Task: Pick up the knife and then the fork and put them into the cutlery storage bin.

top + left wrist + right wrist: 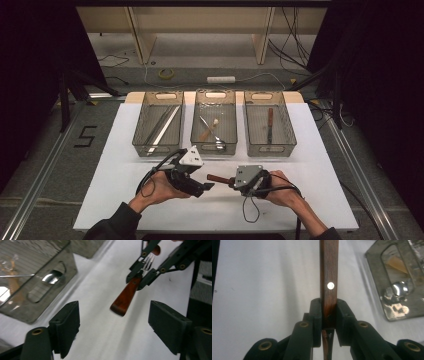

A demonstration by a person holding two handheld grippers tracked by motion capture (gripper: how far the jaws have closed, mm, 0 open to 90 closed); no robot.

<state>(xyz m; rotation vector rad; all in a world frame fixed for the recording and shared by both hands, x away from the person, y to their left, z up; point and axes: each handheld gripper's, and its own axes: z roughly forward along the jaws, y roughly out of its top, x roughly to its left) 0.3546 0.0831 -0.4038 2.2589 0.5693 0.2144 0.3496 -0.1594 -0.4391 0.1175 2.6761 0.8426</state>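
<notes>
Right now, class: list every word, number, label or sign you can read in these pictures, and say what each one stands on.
"5": a dark numeral marked on the grey floor left of the white table.
Nothing else can be read: the three clear bins, the wooden-handled fork and each hand-held gripper carry no legible lettering.

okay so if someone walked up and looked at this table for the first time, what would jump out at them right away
Most striking is the wooden-handled fork held in mid-air at the near middle of the white table, clamped in the right gripper, its handle end toward the left gripper, whose jaws stand open just short of it. Behind them, three clear bins sit in a row, each holding cutlery.
</notes>
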